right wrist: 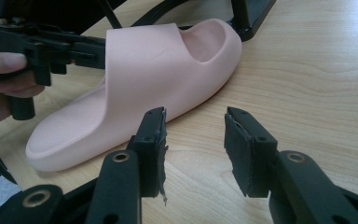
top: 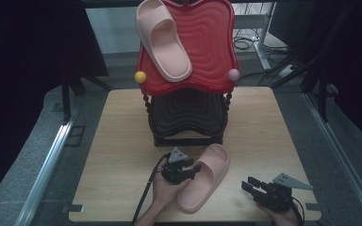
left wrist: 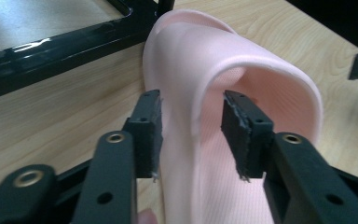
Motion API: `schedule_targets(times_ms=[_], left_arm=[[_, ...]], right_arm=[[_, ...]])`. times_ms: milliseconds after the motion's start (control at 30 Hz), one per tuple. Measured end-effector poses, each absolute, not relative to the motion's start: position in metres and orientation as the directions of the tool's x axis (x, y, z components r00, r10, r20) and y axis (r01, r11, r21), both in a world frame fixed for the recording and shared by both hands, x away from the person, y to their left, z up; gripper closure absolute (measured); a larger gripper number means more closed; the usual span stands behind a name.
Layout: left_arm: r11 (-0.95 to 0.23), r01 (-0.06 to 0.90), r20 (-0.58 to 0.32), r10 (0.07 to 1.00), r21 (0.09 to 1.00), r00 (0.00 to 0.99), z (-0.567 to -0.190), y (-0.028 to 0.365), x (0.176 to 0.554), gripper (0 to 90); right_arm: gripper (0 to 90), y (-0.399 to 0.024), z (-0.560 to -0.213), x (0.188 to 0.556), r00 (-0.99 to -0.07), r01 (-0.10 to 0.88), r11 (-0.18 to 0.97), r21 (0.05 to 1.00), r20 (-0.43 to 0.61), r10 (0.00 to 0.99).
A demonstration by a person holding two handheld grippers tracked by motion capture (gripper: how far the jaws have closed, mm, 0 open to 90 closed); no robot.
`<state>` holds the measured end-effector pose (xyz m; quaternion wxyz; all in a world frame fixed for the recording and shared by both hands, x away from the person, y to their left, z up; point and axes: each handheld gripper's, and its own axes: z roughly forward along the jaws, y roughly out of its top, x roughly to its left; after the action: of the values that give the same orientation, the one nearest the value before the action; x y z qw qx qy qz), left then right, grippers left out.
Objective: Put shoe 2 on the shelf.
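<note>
Slipper lying on counter, strap edge sitting between jaws of left tongs, pads half-narrowed and not yet pressing the foam. Right tongs hovering just beside slipper's outer side, jaws partly spread and gripping nothing. Second slipper resting on red rack well beyond both tongs.

A pale pink slipper lies on the light wood-grain table; a matching pink one rests on the far red tray with rippled ridges. The shelf below looks black, perhaps dark brown. Knobs: yellow left, pink right.
</note>
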<state>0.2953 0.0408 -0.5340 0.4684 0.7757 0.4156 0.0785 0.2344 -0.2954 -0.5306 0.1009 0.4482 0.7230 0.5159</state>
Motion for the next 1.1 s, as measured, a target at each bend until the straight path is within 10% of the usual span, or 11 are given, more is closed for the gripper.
schedule_targets(times_ms=[500,1100], left_arm=[[-0.174,0.619,-0.283,0.772,0.766,0.569,-0.538,0.029,0.299,83.0],[-0.107,0.614,-0.376,0.705,0.782,0.601,-0.516,0.051,0.283,84.6]], right_arm=[[58.7,-0.294,-0.531,0.234,-0.571,0.546,0.068,0.835,0.311,0.76],[56.4,-0.303,-0.531,0.235,-0.545,0.535,0.03,0.844,0.318,0.775]])
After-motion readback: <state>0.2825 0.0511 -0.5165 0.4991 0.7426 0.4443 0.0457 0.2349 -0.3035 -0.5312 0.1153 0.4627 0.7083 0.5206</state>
